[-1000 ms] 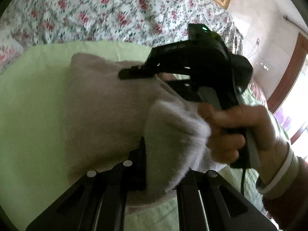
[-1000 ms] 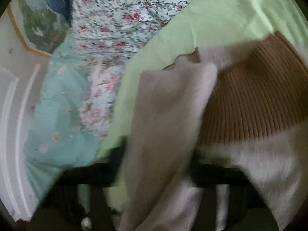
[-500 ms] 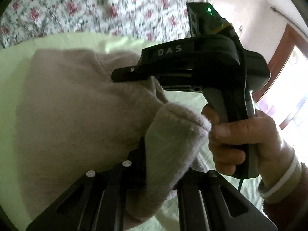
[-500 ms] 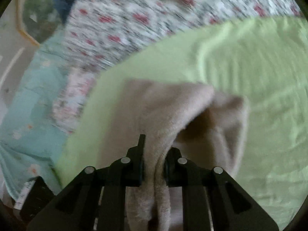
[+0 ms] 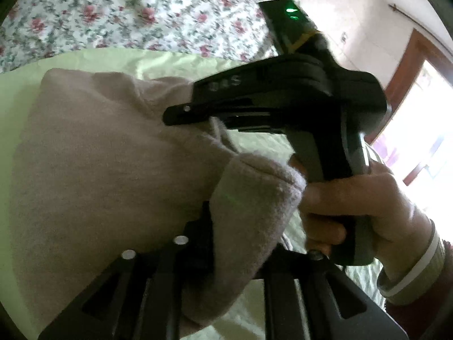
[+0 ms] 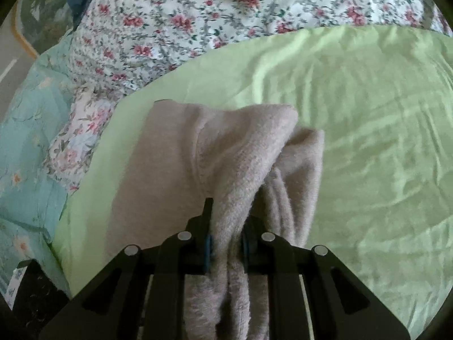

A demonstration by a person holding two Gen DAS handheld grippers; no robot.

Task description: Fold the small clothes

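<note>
Both grippers have hold of one beige fleece garment (image 6: 198, 153), lifted partly off the green sheet (image 6: 368, 113) on the bed.

Right gripper (image 6: 226, 243): fingers nearly closed, a thick bunched fold of the fleece pinched between the blue pads. Ahead of the fingertips the cloth spreads forward and to their left onto the sheet; a second loose lobe hangs just to their right.

Left gripper (image 5: 235, 255): fingers drawn in on a rounded wad of the same fleece, which bulges above the fingertips. The rest of the garment stretches away ahead and to their left. The right gripper's body and the person's right hand (image 5: 354, 206) sit just beyond and to the right of this wad, very close.

Risks, as judged:
- Both grips are on bunched layers, not a clean edge. If only the outer layers are truly caught, inner layers may slide out on lowering and the fold will land crooked.
- The loose lobe right of the right fingers could tuck under and leave a lump.
- The grippers are close together; the slack between them may crease.
- Fleece may cling to the pads on release and drag the fold open.
- Floral quilt (image 6: 226, 14) lies beyond the sheet; a long forward throw could overshoot onto it.
</note>
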